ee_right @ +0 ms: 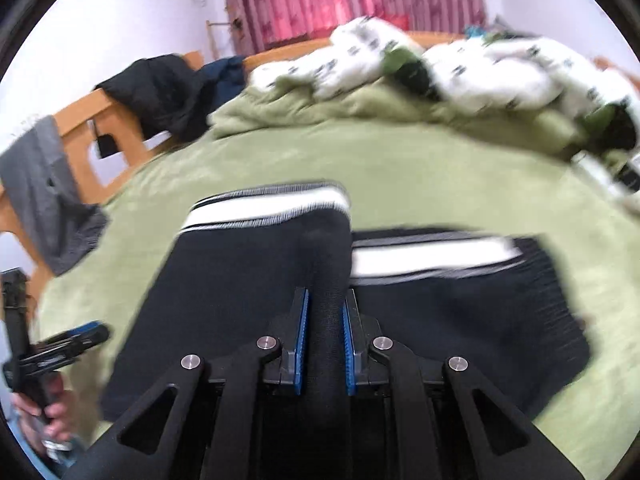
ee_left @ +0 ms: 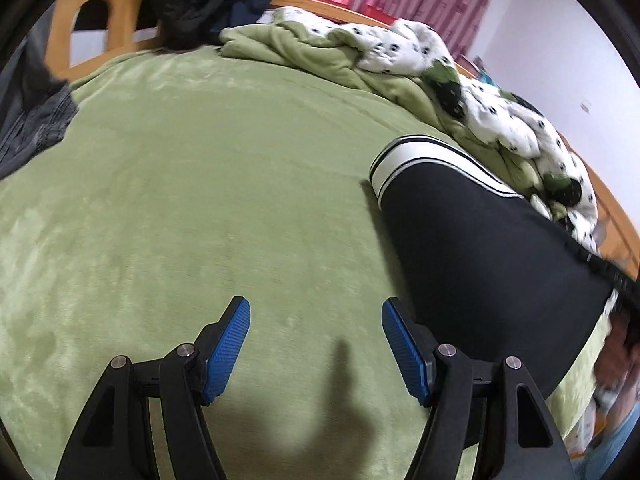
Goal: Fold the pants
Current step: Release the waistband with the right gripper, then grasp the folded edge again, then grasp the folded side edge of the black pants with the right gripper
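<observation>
The black pants (ee_right: pixel 248 280), banded in white at the cuffs, are spread on the green bed cover (ee_left: pixel 180 184), nearer than the crumpled spotted duvet (ee_left: pixel 404 48) heaped at the cover's far edge. A raised ridge of the pants' fabric is clenched between the blue pads (ee_right: pixel 301 344) of the right gripper (ee_right: pixel 325 300). The left gripper (ee_left: pixel 316 312) is held released above bare cover, just left of the pants, with nothing between its fingers. Only in the right wrist view is the left gripper seen from outside, off the cover's left edge, with both cuffs visible. No containers are seen.
</observation>
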